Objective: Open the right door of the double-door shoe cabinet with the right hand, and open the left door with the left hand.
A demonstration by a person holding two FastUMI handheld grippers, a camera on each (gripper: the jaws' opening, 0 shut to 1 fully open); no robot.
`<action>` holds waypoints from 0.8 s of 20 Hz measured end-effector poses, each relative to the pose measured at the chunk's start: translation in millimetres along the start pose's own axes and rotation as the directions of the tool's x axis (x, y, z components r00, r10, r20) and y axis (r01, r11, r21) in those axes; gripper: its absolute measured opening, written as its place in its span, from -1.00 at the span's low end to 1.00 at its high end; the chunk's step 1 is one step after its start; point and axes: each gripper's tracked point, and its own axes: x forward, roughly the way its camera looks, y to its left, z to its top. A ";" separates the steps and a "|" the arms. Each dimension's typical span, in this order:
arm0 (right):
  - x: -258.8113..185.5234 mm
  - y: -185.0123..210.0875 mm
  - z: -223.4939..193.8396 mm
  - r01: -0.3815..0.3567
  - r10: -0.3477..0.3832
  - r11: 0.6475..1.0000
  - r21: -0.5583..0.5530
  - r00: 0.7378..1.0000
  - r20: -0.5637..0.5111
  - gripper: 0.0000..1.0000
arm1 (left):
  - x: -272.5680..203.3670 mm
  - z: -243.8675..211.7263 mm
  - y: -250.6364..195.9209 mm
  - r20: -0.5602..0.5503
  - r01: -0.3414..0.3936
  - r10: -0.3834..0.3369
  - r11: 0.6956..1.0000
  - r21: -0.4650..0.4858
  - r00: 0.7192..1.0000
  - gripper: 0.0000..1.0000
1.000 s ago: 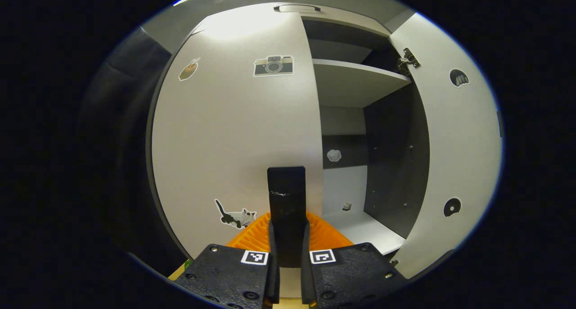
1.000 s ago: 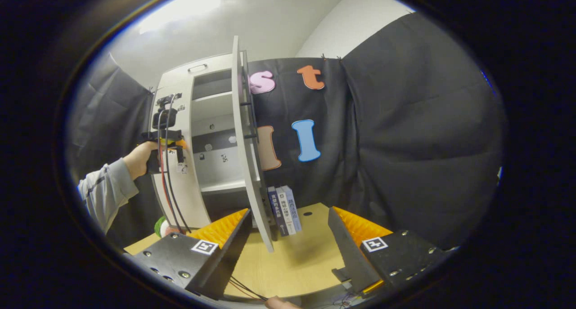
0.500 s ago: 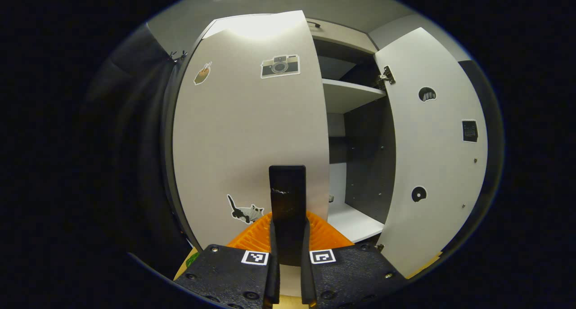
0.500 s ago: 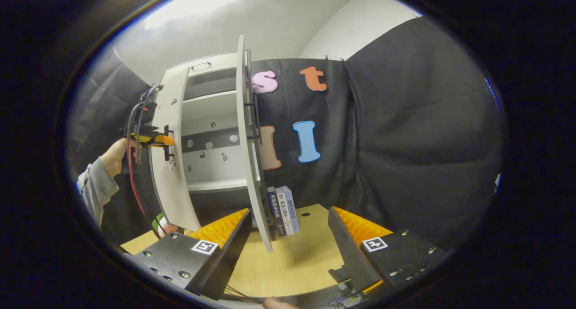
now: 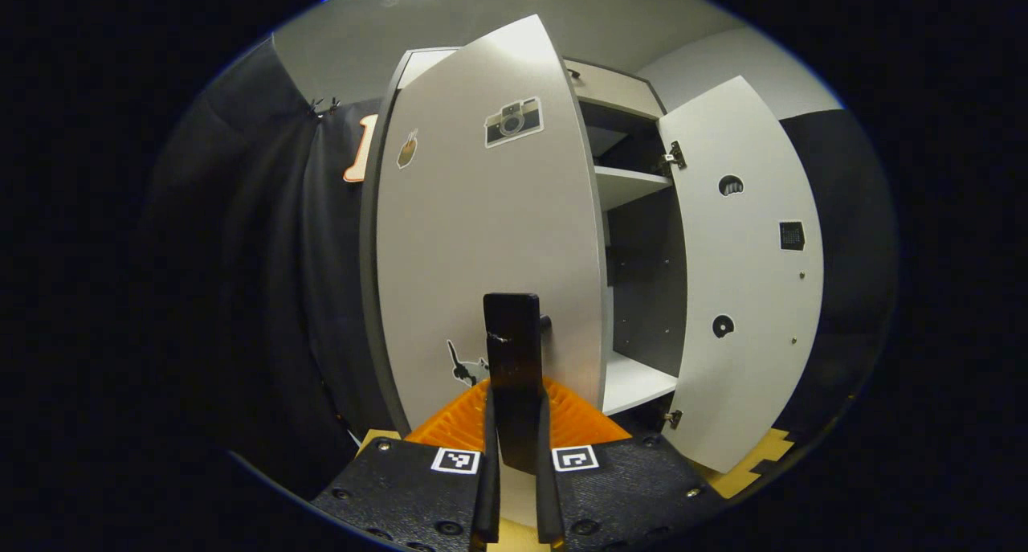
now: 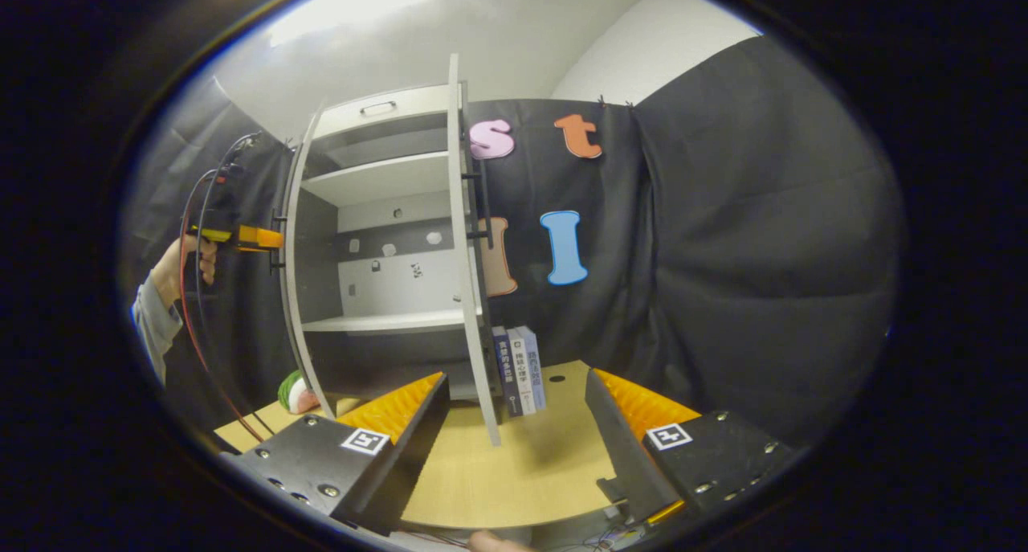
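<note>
In the left gripper view, the white left door (image 5: 482, 239), with camera and cat stickers, stands swung out from the shoe cabinet. My left gripper (image 5: 514, 423) is shut on its black vertical handle (image 5: 512, 335). Beyond it the right door (image 5: 747, 279) stands wide open, showing the shelves (image 5: 630, 186). In the right gripper view, my right gripper (image 6: 514, 423) is open and holds nothing, back from the right door (image 6: 470, 255), which is seen edge-on. A hand holds the left gripper (image 6: 241, 237) at the left door's (image 6: 291, 255) handle.
Three books (image 6: 520, 371) stand upright on the wooden table (image 6: 522, 472) behind the right door's lower edge. A green and red round object (image 6: 295, 393) lies at the cabinet's left foot. Black cloth surrounds the booth.
The left door has swung further outward with my left gripper shut on its handle. The right gripper stays open and has shifted only slightly.
</note>
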 end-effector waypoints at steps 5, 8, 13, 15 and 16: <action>3.1 22.4 -4.0 -0.033 0.033 0.999 -0.008 0.999 -0.012 1.00 | -3.9 1.2 7.0 0.015 -0.008 0.008 1.000 -0.007 1.000 -0.63; 5.4 35.1 -8.6 -0.049 0.049 0.998 -0.026 0.998 -0.026 1.00 | -6.9 1.2 12.6 0.021 -0.030 0.030 1.000 -0.008 0.999 -0.63; 9.7 48.1 -13.4 -0.066 0.065 0.997 -0.030 0.997 -0.041 1.00 | -13.3 2.7 29.7 0.028 -0.077 0.077 0.997 0.003 0.997 -0.70; 11.1 52.7 -13.2 -0.069 0.068 0.997 -0.024 0.997 -0.042 1.00 | -14.8 2.4 33.8 0.029 -0.090 0.090 0.996 -0.004 0.996 -0.74; 10.4 55.7 -12.7 -0.072 0.071 0.997 -0.024 0.997 -0.041 1.00 | -15.9 2.8 37.2 0.029 -0.097 0.097 0.995 -0.008 0.995 -0.79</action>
